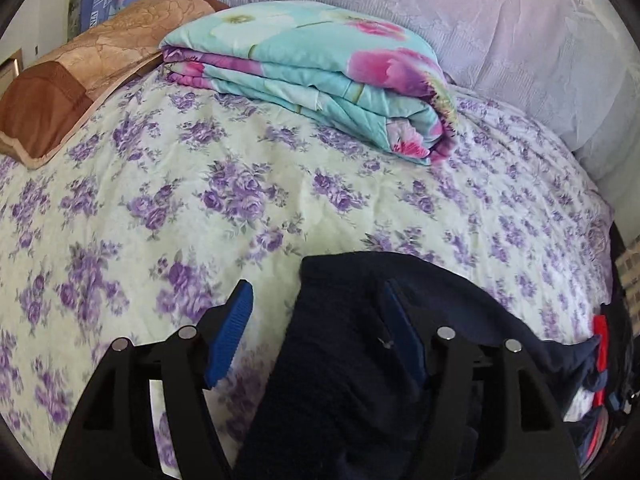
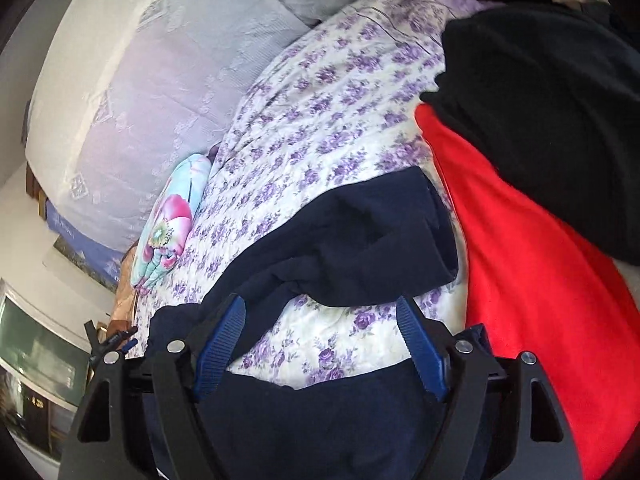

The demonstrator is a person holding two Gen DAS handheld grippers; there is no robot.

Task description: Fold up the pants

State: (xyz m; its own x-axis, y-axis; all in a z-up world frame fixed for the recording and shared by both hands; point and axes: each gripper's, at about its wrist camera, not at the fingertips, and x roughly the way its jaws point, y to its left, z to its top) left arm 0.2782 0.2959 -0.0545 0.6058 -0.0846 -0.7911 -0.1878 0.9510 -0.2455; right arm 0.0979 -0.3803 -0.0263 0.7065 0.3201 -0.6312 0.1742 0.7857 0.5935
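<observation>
Left wrist view: the left gripper (image 1: pixel 318 344) is held with its jaws apart, nothing clamped. The navy pants (image 1: pixel 340 360) are spread on the bed (image 1: pixel 200 184) at lower centre, covering the right-hand jaw; judged released for the next fold. A folded floral quilt (image 1: pixel 320 76) and a brown pillow (image 1: pixel 80 72) are noted at the top, well clear.

Right wrist view: the right gripper (image 2: pixel 320 344) is likewise parted and empty, pants cloth lying below and beyond it. A red garment (image 2: pixel 528 248) and a black garment (image 2: pixel 552 112) crowd the right side, touching the pants, and may be caught up.
</observation>
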